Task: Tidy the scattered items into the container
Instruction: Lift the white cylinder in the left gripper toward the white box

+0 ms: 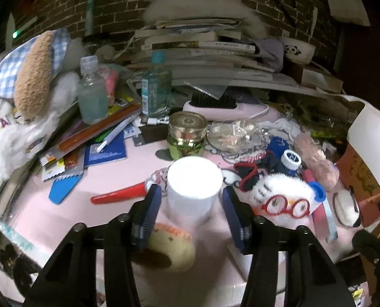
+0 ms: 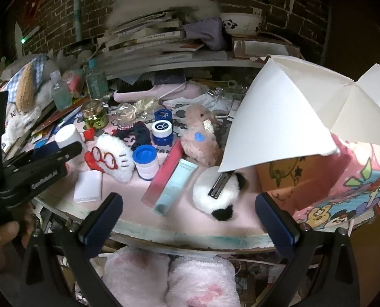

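A small white jar (image 1: pixel 193 186) stands on the pink tabletop (image 1: pixel 100 220), and my left gripper (image 1: pixel 191 192) is shut on it, one blue pad on each side. The right wrist view shows the same jar (image 2: pixel 67 134) at the left gripper (image 2: pixel 62 153). My right gripper (image 2: pixel 190 220) hangs wide open over the table's front edge with nothing between its fingers. Just beyond it lies a panda puff (image 2: pixel 215 192). The container is a cartoon-printed box (image 2: pixel 343 192) at the right with raised white flaps (image 2: pixel 279 112). In the left wrist view the box (image 1: pixel 356 174) is at the far right.
Scattered items include a white plush with red glasses (image 2: pixel 113 158), blue lens cases (image 2: pixel 161 128), a pink plush (image 2: pixel 202 138), a teal tube (image 2: pixel 175 186), a white pack (image 2: pixel 87 186), a gold-lidded glass jar (image 1: pixel 187 135) and a red clip (image 1: pixel 118 195). Stacked books (image 1: pixel 202 51) fill the back.
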